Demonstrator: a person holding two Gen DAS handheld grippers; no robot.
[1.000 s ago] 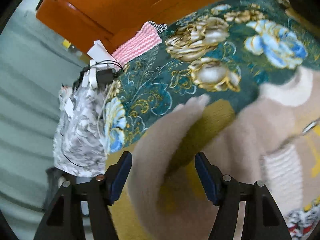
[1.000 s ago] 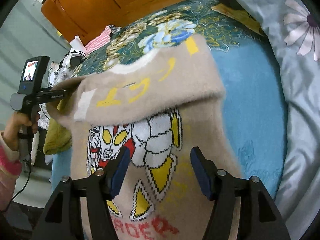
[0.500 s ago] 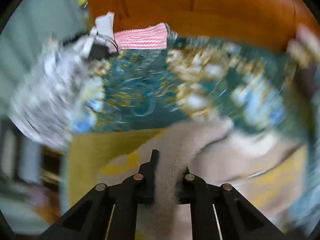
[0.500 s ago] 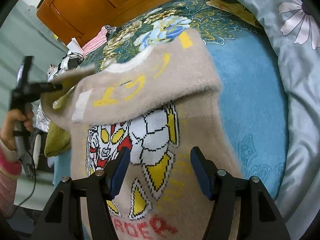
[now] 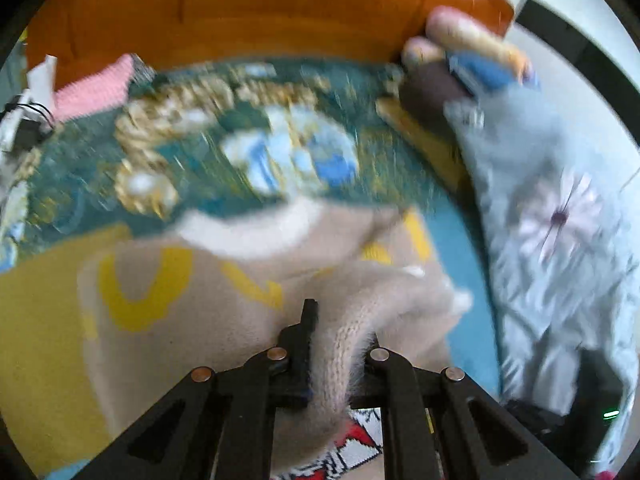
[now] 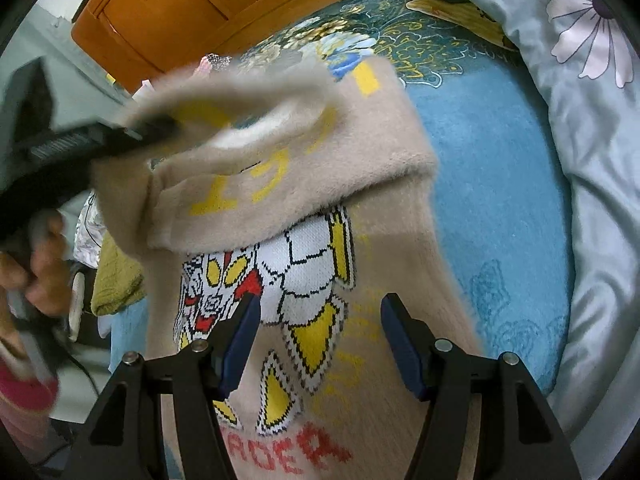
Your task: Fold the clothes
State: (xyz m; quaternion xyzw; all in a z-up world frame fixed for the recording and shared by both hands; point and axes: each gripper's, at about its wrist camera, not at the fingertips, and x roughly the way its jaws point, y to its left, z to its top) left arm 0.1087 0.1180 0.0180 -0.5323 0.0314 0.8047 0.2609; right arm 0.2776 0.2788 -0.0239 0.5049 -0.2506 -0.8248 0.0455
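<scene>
Swung rightward, the left gripper (image 5: 338, 354) clamps the sweater (image 6: 360, 184) sleeve, carrying it across the body on the bed (image 6: 500, 208); right gripper (image 6: 316, 344) hovers wide. Next: lay the sleeve flat, release.

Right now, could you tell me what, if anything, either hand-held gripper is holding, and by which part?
The left hand-held gripper is shut on the beige sweater, pinching its sleeve. The right hand-held gripper is open, holding nothing.

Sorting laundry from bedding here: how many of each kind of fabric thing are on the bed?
Beige sweater: 1
Olive garment: 1
Pink knit cloth: 1
Floral blanket: 1
Daisy-print quilt: 1
Total: 5
</scene>
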